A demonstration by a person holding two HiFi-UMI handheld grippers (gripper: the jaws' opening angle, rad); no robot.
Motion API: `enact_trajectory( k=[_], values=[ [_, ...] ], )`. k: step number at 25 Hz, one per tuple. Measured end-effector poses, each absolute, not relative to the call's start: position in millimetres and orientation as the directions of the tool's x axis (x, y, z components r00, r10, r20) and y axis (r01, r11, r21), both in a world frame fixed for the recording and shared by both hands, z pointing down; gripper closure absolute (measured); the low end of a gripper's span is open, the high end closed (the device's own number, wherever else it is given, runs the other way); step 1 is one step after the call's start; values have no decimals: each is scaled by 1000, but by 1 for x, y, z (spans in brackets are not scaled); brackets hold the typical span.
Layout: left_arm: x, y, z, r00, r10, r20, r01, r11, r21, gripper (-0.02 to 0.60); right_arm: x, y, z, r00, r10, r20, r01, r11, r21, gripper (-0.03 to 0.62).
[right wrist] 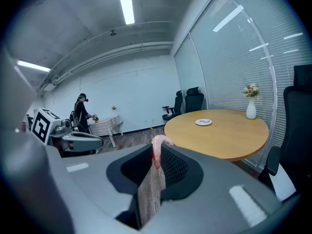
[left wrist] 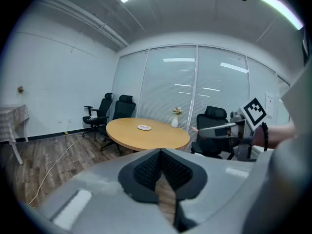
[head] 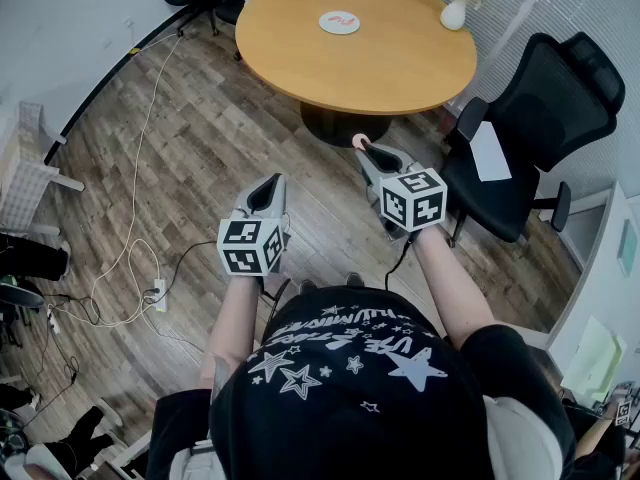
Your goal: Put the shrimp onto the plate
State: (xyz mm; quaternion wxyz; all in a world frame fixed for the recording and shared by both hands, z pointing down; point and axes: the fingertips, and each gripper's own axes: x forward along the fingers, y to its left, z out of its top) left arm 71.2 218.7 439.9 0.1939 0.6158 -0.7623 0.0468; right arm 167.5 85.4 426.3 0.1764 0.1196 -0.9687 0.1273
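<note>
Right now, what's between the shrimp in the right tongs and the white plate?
Only open air, then bare top of the round wooden table, between the pink shrimp in the right tongs and the white plate; right gripper view shows it.

Two hand-held grippers [head: 270, 186] [head: 369, 150], one plate [head: 339, 22]

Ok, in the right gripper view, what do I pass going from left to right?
First the left gripper, then the shrimp, then the plate, then the vase, and last the black chair.
</note>
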Motion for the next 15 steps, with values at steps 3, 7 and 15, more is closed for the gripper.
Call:
enact_trajectory(
  k=[3, 7, 15],
  values=[
    [64, 220, 437, -160, -924, 347, -960, 227, 165, 580, 158, 87, 423, -911, -188, 367, -278, 937, -212, 539],
    [57, 227, 437, -155, -926, 343, -959, 225, 175, 580, 152, 95, 428, -907, -187, 378, -281, 936, -212, 539],
    [50, 242, 439, -146, -927, 346, -957, 221, 188, 580, 148, 106, 438, -888, -204, 413, -308, 930, -202, 539]
  ],
)
